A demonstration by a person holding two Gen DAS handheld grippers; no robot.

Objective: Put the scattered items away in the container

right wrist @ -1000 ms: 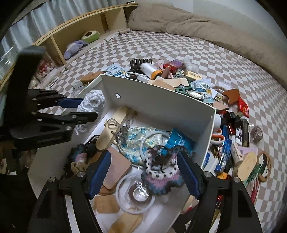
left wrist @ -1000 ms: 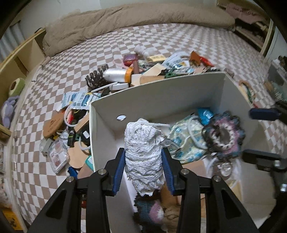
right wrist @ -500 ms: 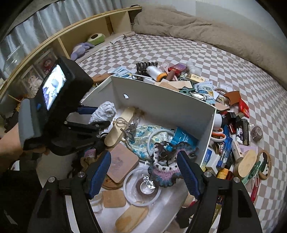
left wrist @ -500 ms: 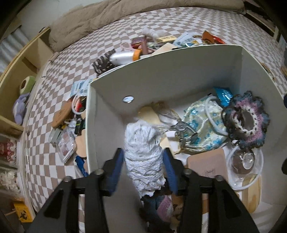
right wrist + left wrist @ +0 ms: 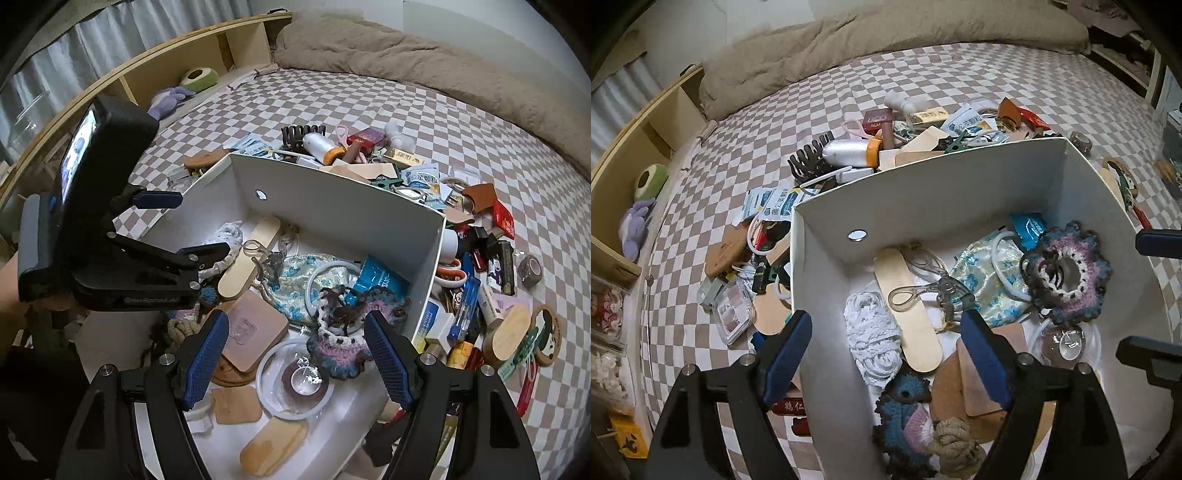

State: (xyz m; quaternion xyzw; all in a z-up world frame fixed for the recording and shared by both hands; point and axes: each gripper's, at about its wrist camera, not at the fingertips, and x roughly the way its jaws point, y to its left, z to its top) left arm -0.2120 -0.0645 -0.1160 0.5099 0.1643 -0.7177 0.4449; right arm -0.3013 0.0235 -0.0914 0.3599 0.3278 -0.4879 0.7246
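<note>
A white box (image 5: 934, 192) stands on the checkered bed and holds several items. A roll of white lace (image 5: 873, 338) lies inside it by the left wall, beside a long wooden stick (image 5: 908, 306). My left gripper (image 5: 886, 354) is open and empty above the lace, its jaws straddling the box's left wall. My right gripper (image 5: 295, 354) is open and empty over the box (image 5: 332, 206), above a crocheted scrunchie (image 5: 343, 332) and a clear round dish (image 5: 295, 380). The lace shows partly in the right wrist view (image 5: 229, 236), behind the left gripper.
Loose items lie scattered around the box: a black hair claw (image 5: 809, 162), a white spool (image 5: 849, 151), packets (image 5: 775, 203) and a clear case (image 5: 733, 317) on the left, pens, boxes and a wooden lid (image 5: 509, 336) on the right. A wooden shelf (image 5: 177, 74) runs along the bed's left side.
My left gripper opened and let go of the lace roll, which now lies in the box. The gripper has drawn back and up. The right gripper stayed open over the box.
</note>
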